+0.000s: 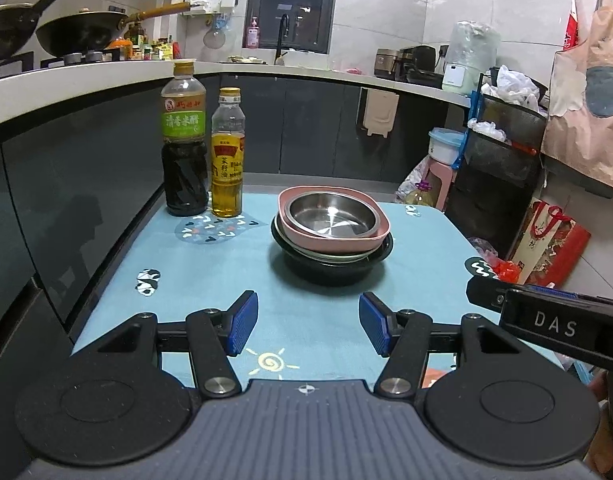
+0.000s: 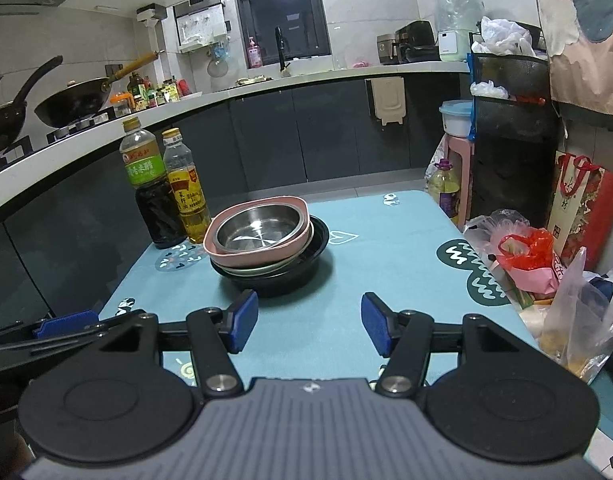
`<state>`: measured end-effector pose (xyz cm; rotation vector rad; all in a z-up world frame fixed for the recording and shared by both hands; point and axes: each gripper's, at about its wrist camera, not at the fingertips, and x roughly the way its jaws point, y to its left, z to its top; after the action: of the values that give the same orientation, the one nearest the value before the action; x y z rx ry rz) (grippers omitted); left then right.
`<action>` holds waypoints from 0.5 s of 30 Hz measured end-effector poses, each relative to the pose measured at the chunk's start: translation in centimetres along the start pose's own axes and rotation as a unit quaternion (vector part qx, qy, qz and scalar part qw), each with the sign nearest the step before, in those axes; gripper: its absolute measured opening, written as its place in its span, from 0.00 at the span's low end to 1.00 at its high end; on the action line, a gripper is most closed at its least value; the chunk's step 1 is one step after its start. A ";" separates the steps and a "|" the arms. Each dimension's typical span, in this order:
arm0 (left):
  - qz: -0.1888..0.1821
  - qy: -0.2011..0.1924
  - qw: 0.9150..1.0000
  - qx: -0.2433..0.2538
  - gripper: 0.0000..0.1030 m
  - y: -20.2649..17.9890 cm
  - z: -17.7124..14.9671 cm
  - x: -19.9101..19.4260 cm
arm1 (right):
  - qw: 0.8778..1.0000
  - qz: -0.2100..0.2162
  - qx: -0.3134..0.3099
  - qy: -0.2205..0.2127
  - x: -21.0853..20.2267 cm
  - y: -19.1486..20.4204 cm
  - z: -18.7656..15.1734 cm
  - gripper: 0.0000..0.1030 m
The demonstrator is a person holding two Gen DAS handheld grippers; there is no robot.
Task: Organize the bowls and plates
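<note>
The stack (image 1: 332,236) of dishes sits mid-table (image 1: 210,272), and bare blue cloth lies open on its near side, between it and both spread grippers, left (image 1: 308,328) and right (image 2: 309,326). Left of the stack, two bottles (image 1: 202,160) stand close together at the far corner, just beside it in the right view, narrowing that side. Right of the stack the cloth is free up to the table edge, where plastic bags (image 2: 526,256) crowd. Behind the stack, a strip of cloth lies open before the dark cabinets (image 1: 318,124).
</note>
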<state>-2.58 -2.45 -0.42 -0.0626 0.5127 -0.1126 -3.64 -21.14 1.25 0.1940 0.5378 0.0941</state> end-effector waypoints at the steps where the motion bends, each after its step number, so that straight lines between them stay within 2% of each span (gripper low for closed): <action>1: 0.001 0.001 1.000 0.001 0.52 0.0 0.0 -0.1 | 1.000 0.002 -0.001 -0.001 -0.1 0.1 0.0 0.37; 15: 0.010 0.007 1.000 0.023 0.52 -0.8 -0.5 -0.3 | 1.000 0.003 0.002 0.002 -0.3 0.1 -0.3 0.37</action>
<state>-3.17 -3.18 -0.63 -0.0114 0.5236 -0.1045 -4.04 -21.04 1.18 0.1984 0.5421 0.0986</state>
